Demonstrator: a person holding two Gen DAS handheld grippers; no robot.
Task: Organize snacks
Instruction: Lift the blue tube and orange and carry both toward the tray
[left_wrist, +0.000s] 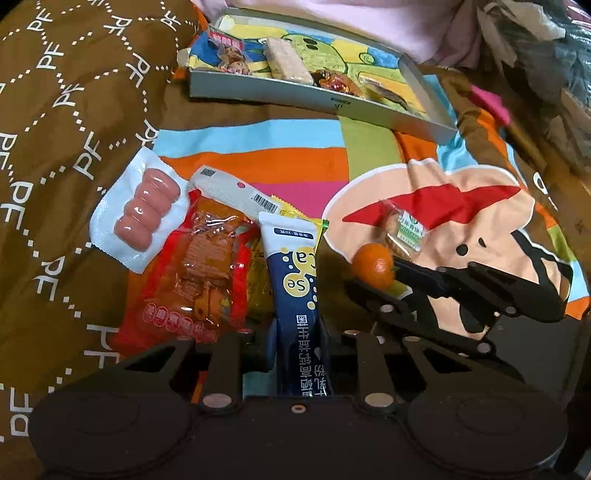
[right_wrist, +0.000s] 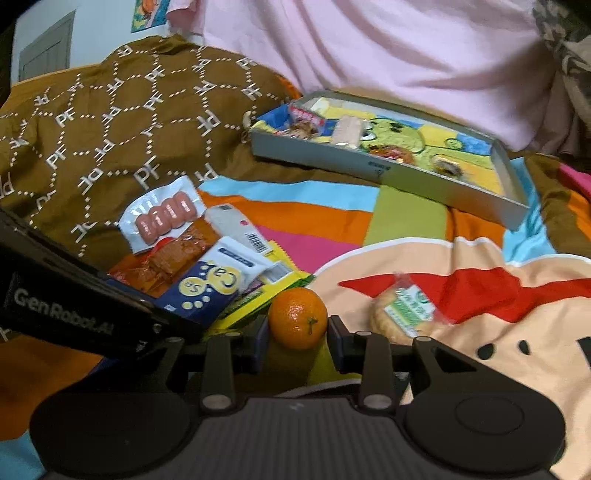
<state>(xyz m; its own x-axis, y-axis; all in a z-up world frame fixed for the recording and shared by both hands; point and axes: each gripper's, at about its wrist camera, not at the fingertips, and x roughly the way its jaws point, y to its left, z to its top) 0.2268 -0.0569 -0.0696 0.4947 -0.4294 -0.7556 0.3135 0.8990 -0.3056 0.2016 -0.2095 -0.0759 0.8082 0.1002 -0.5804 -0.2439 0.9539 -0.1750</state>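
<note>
Now, right tongs (right_wrist: 297, 332) bracketing the mandarin (right_wrist: 297, 317) on the bedspread (right_wrist: 314, 221), jaws either side, contact too close to call. Left tongs (left_wrist: 297, 328) closed narrow around the blue sachet (left_wrist: 295, 280), long axis running straight out along the fingers. Gray tray (right_wrist: 388, 171) lying ahead and well apart, up-right of both (already part filled). Nearer the tray by a whisker: right.
</note>
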